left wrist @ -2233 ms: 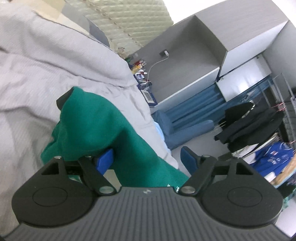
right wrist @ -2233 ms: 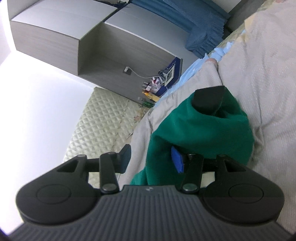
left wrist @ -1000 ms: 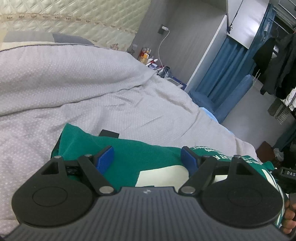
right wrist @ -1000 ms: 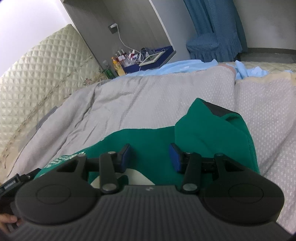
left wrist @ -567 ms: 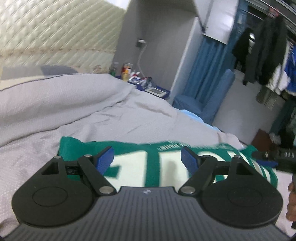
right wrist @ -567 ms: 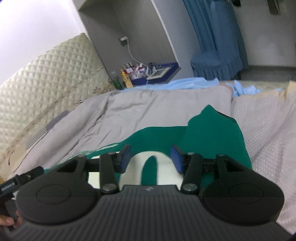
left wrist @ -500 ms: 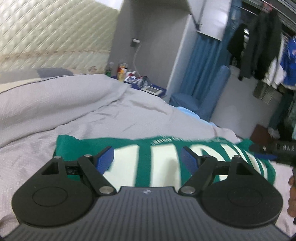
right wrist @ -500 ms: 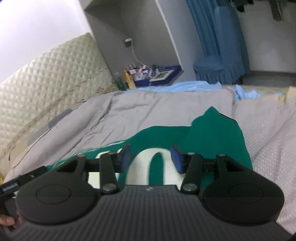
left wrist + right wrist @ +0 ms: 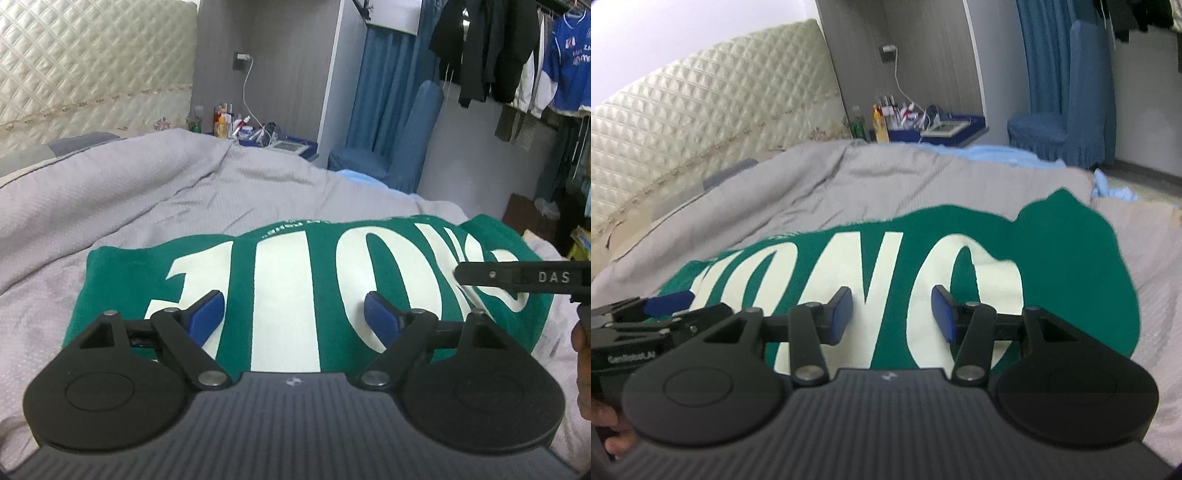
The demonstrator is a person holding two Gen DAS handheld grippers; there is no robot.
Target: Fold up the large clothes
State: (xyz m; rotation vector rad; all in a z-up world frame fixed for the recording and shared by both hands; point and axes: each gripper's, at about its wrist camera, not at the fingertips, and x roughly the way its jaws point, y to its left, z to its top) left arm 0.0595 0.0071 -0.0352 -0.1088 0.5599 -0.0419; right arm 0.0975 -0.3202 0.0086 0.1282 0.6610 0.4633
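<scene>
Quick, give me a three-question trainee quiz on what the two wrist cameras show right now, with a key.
1. True or false: the left tongs grip the green sweatshirt.
2. The sweatshirt lies on: A) a chair, B) the grey bedcover, C) the floor.
3. What colour is the big lettering on the sweatshirt?

Key: 1 false, both the left and the right tongs stand open over it, nothing between the pads; 2 B; 3 white.

Green sweater with big cream letters lies flat on the grey bed; right tongs hover over it, jaws apart and empty.
</scene>
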